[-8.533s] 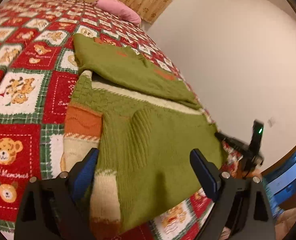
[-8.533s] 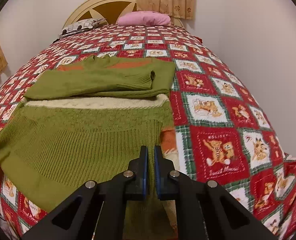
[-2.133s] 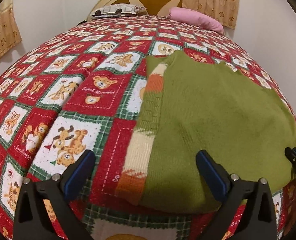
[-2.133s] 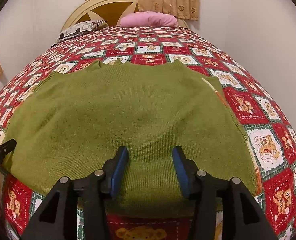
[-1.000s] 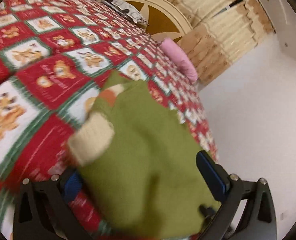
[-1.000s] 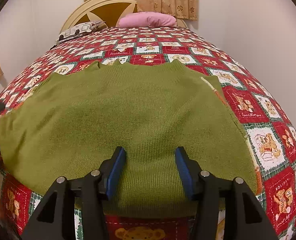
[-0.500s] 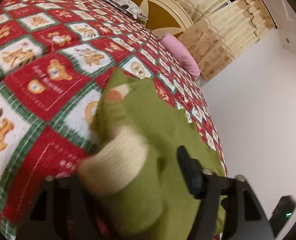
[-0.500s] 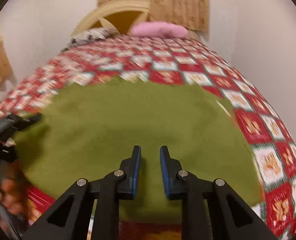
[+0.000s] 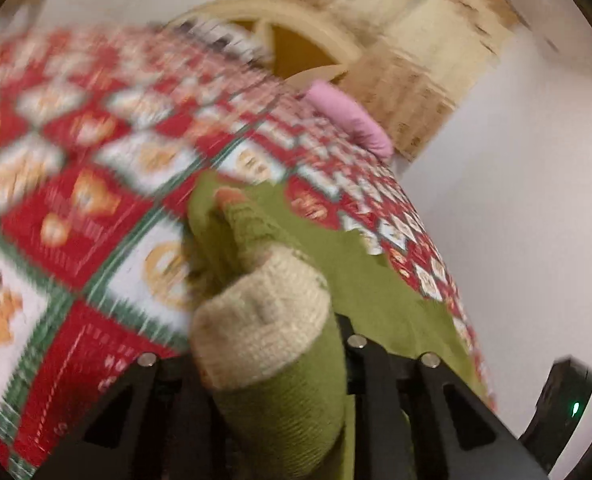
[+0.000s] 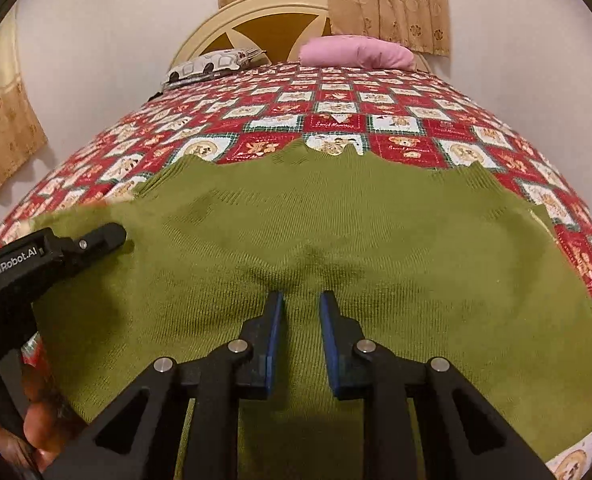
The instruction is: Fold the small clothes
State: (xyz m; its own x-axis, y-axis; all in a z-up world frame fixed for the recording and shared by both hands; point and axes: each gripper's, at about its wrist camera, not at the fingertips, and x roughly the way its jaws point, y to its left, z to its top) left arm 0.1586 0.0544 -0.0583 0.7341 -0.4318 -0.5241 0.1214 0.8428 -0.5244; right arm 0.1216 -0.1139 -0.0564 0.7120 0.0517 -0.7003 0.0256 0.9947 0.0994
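Note:
A folded green knit sweater (image 10: 335, 232) lies flat on the bed, plain side up. My right gripper (image 10: 300, 300) rests on its near edge with the jaws nearly shut and a pinch of green knit between them. My left gripper (image 9: 264, 340) is shut on the sweater's left edge (image 9: 264, 320), where a cream and green striped sleeve bunches up and hides the fingertips. The left gripper (image 10: 56, 252) also shows at the sweater's left side in the right wrist view. The left wrist view is motion-blurred.
The bed carries a red, white and green bear-print quilt (image 10: 335, 116). A pink pillow (image 10: 355, 52) and a patterned pillow (image 10: 212, 64) lie by the cream headboard (image 10: 272, 16). A white wall (image 9: 515, 200) runs along the bed's right side. Curtains hang behind.
My left gripper has closed on the sweater's left edge and lifted it, so the sleeve bunches up. My right gripper has narrowed from wide open and pinches the near edge.

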